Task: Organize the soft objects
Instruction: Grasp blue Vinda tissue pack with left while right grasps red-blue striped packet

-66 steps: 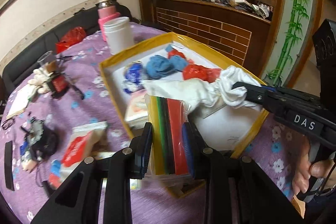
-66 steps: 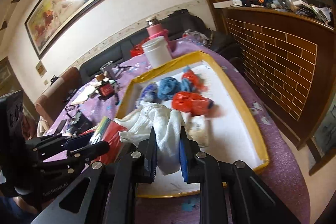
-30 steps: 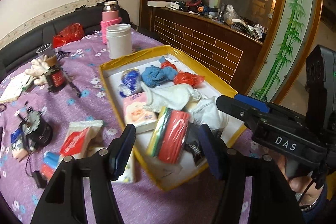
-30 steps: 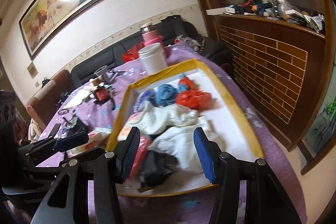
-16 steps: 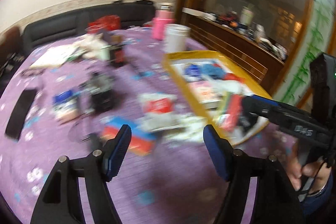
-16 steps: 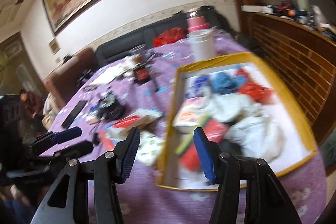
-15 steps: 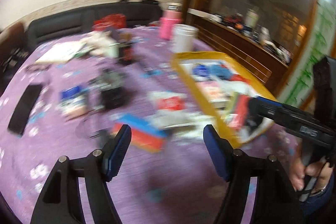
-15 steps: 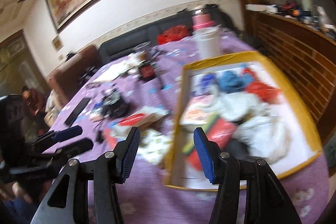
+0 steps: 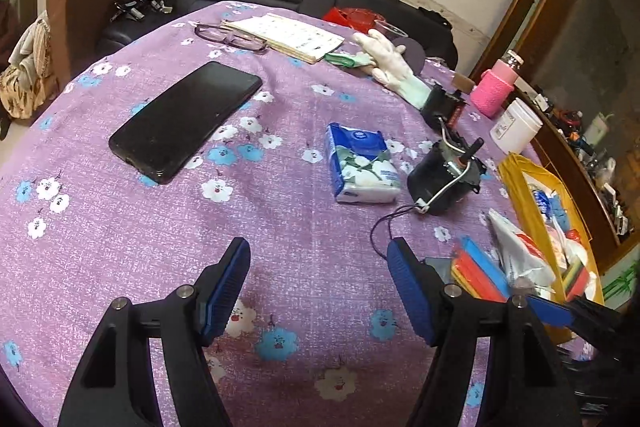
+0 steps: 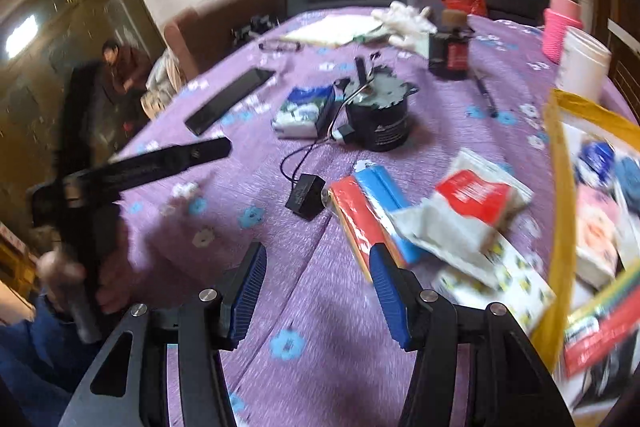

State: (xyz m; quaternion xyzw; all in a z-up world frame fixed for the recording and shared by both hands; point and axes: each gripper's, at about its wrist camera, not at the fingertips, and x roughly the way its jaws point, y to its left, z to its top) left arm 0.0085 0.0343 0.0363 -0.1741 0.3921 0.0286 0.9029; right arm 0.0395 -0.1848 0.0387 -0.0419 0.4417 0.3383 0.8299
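My left gripper (image 9: 318, 251) hangs open over bare purple tablecloth, nothing between its blue pads. A blue tissue pack (image 9: 362, 163) lies ahead of it, and a white glove (image 9: 390, 61) farther back. My right gripper (image 10: 317, 255) is open and empty too, just left of a red and blue pack (image 10: 372, 215) and a white packet with a red label (image 10: 472, 199). The yellow tray (image 10: 560, 207) at the right edge holds white, blue and red soft things, blurred here. The same tray (image 9: 516, 179) shows at the right of the left wrist view.
A black phone (image 9: 184, 115), glasses (image 9: 230, 37) and a notebook (image 9: 288, 35) lie at the back left. A black motor (image 10: 378, 115) with a wired black box (image 10: 306, 195) stands mid-table. A white jar (image 9: 516, 127) and pink bottle (image 9: 492, 89) stand near the tray. A person sits far left (image 10: 120, 67).
Both grippers let go of the white cloth and the coloured pack in the tray, then swung left and now hang over the tablecloth. The left jaws stand wider.
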